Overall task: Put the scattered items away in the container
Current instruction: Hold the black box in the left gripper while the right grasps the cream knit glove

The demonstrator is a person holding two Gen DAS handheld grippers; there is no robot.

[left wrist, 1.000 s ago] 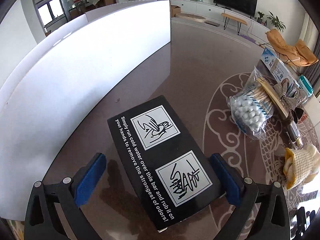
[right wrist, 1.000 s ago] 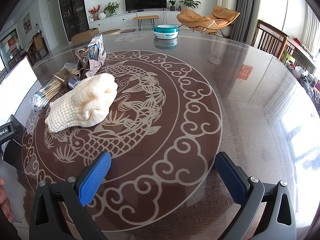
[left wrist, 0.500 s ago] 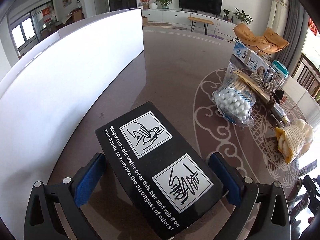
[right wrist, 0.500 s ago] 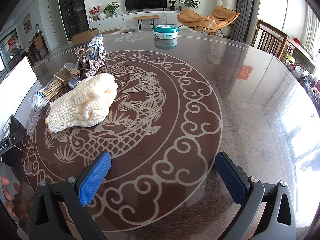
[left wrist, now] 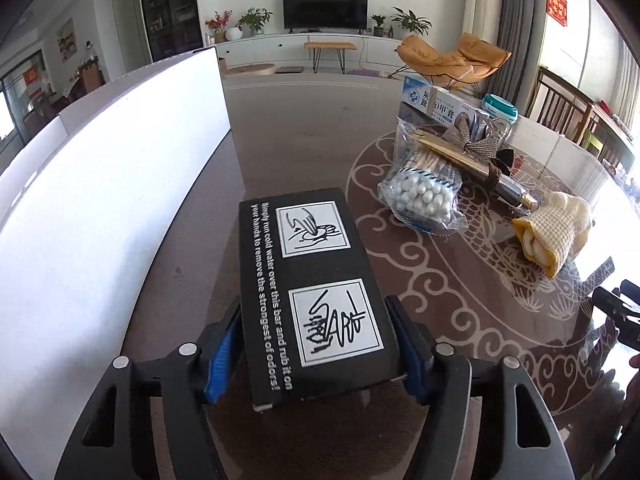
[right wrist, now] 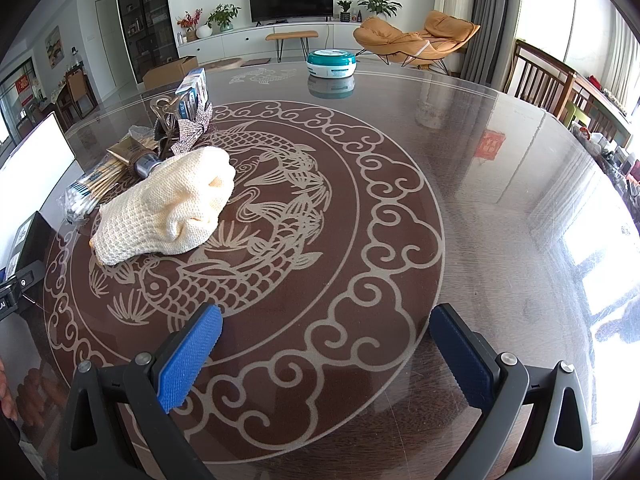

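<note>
The left gripper point(left wrist: 316, 346) has just been closing, and its blue pads now press against both long sides of a black box point(left wrist: 310, 280) printed with white text and two line drawings, which lies flat on the table point(left wrist: 288, 148). Everything else is placed here from that box. Just to its left stands the white wall of the container point(left wrist: 108, 184), running away toward the far end of the room. To the right of the box, a little apart, lies a clear bag of cotton swabs point(left wrist: 424, 196), with a gold pen-like item point(left wrist: 476, 168) resting across it. Behind the swabs stands a toothpaste carton point(left wrist: 436, 106), and beside that a grey bow, possibly on a hair clip, though the view is too cluttered to be sure. Further right lies a cream knitted cloth point(right wrist: 168, 210). The right gripper point(right wrist: 326, 350) hangs over bare table with its jaws wide apart and nothing between them. A teal round tin point(right wrist: 331, 63) sits far across the table.
</note>
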